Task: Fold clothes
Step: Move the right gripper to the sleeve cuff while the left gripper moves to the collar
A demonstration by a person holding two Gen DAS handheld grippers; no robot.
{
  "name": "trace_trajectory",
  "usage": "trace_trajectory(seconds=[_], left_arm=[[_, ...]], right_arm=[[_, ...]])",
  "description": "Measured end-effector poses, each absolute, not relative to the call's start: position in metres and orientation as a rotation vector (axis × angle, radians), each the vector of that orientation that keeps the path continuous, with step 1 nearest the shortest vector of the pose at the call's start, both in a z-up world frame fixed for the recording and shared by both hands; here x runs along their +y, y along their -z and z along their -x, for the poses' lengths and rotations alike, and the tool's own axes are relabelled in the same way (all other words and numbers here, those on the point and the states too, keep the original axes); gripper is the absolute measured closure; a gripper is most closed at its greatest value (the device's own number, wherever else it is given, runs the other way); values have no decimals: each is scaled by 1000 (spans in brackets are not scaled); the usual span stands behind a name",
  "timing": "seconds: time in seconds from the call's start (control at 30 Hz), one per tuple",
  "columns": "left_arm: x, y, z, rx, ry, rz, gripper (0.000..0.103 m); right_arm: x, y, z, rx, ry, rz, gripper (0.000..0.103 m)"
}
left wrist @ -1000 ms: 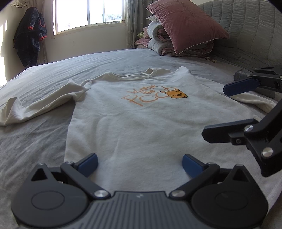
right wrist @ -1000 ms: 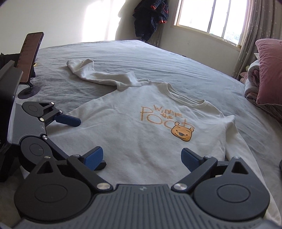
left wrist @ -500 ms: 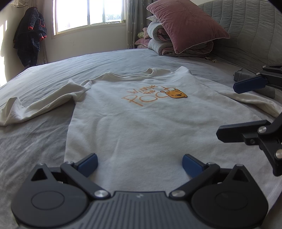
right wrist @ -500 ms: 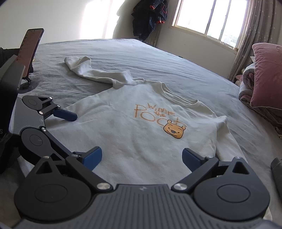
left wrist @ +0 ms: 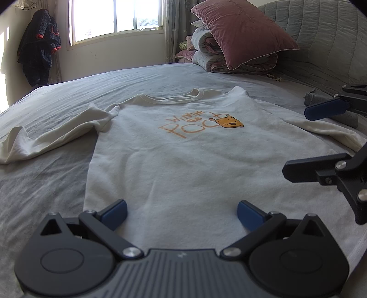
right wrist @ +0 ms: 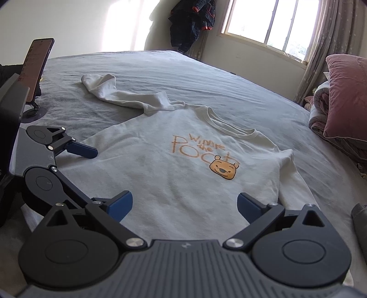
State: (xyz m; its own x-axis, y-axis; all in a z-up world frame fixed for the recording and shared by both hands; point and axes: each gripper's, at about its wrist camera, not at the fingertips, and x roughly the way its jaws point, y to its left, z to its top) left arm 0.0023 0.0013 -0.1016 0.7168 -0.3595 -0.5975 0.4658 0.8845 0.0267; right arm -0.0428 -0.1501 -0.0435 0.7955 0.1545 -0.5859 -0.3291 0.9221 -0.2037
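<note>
Item count, both views combined:

- Shirt (left wrist: 174,160): one, at centre.
- Sleeves: two, one at 9 o'clock (left wrist: 52,142), one at 3 o'clock (left wrist: 330,131) in the left view.
- Grippers: two, left gripper (left wrist: 181,212) and right gripper (right wrist: 184,205), each with two blue-tipped fingers.
- Pillow (left wrist: 243,32): one, at 1 o'clock.
- Phone (right wrist: 36,66): one, at 10 o'clock in the right view.
- Window (left wrist: 114,19): one.

left hand-held gripper (left wrist: 181,212): jaws wide, empty | right hand-held gripper (right wrist: 184,205): jaws wide, empty
</note>
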Motion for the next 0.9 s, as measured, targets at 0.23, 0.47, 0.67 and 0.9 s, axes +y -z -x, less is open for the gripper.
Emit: trace_trajectory(seconds=[0.23,0.47,0.67,0.9], left_arm=[[1,102,-2,621,460,-181,0],[1,102,-2,621,460,-181,0],[-2,101,-1,617,452,-206,0],[-1,102,-3,620,455,-198,0]], right_arm=[[-149,45,42,603,-273,297,4],[-149,49,32,664,-343,156,3],[-150,63,14,775,-365,-42,0],[-159,71,2,843,-298,-132,0]])
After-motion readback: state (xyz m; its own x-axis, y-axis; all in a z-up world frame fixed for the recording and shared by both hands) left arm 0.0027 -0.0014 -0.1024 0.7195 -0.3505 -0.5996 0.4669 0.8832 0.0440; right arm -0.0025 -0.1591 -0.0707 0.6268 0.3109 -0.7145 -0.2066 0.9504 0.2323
